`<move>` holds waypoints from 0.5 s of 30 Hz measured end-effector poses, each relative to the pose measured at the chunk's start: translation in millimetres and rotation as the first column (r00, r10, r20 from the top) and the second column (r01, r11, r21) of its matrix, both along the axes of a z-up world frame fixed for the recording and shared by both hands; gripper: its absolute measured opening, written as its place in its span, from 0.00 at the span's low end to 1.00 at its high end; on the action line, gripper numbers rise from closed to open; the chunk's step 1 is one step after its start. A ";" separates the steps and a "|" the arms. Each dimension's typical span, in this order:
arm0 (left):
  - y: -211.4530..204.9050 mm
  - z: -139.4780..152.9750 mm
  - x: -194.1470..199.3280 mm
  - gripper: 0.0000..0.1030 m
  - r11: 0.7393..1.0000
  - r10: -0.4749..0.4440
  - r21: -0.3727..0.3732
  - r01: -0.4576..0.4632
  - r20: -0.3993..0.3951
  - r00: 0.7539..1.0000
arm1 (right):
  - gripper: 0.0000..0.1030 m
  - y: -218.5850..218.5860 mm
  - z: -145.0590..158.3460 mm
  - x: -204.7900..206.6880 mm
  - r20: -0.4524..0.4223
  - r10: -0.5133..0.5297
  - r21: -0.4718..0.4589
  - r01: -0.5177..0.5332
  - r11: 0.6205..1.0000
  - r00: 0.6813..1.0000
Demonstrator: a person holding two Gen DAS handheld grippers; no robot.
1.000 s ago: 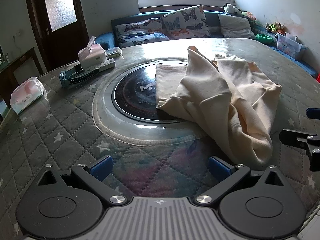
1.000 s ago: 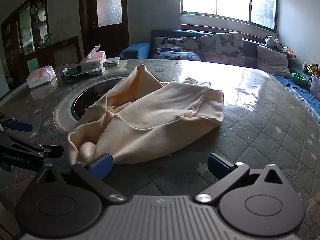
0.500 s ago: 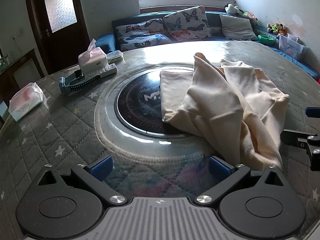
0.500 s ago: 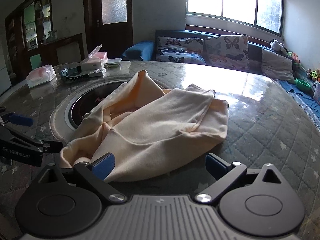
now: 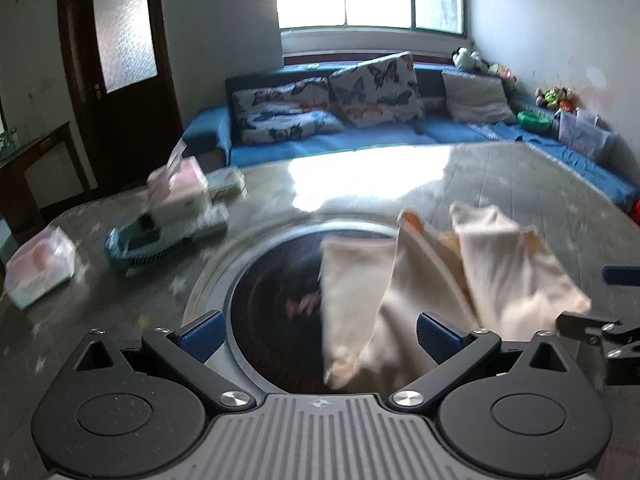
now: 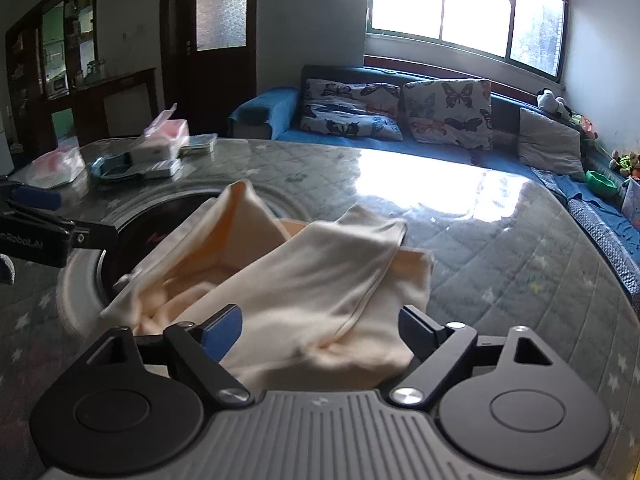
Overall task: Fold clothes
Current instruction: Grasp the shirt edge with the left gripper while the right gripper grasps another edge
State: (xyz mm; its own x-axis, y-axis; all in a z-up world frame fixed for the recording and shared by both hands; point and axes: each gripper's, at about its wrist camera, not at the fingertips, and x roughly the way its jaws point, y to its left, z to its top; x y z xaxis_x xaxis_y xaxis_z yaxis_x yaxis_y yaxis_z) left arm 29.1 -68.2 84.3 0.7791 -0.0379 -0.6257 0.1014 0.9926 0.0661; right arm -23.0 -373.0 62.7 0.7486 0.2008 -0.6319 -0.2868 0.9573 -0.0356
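Both grippers wide open over the cream garment.

Left wrist view: left gripper [image 5: 320,334] spread, holding nothing; cream garment [image 5: 436,284] crumpled across the round black cooktop [image 5: 272,292].
Right wrist view: right gripper [image 6: 320,326] spread, garment between fingers, not pinched; bare quilted table [image 6: 520,256] to the right.

One label reads partly — white letters "Robot.AI", the start cut off, on the black body of the left gripper [image 6: 40,216], left of the cloth [image 6: 304,280]. The red mark on the dark disc [image 6: 156,236] beside it is too blurred to read.
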 end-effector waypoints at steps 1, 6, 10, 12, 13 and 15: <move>-3.3 1.3 5.8 0.99 1.000 -0.010 -0.001 0.010 0.008 1.000 | 0.80 -1.0 0.4 6.9 -0.003 -0.003 -0.002 0.003 1.000 1.000; -23.1 0.7 39.9 0.92 0.997 -0.080 -0.009 0.081 0.022 0.997 | 0.75 -2.6 0.8 37.4 -0.011 0.001 -0.006 -0.001 1.000 1.000; -31.7 -5.8 71.1 0.88 0.991 -0.112 -0.076 0.110 -0.017 0.994 | 0.69 -6.7 -2.9 58.4 -0.030 -0.006 0.019 0.007 1.000 1.000; -38.5 -12.6 86.7 0.85 0.988 -0.128 -0.087 0.124 -0.046 0.991 | 0.66 -8.9 -5.8 69.5 -0.045 -0.011 0.032 0.012 0.999 0.999; -41.7 -16.6 93.7 0.79 0.988 -0.133 -0.086 0.127 -0.059 0.989 | 0.65 -8.8 -7.5 74.0 -0.051 -0.011 0.034 0.013 0.999 0.999; -42.7 -25.5 101.9 0.67 0.985 -0.147 -0.103 0.137 -0.090 0.985 | 0.64 -8.6 -10.0 81.1 -0.057 -0.010 0.032 0.012 0.999 0.998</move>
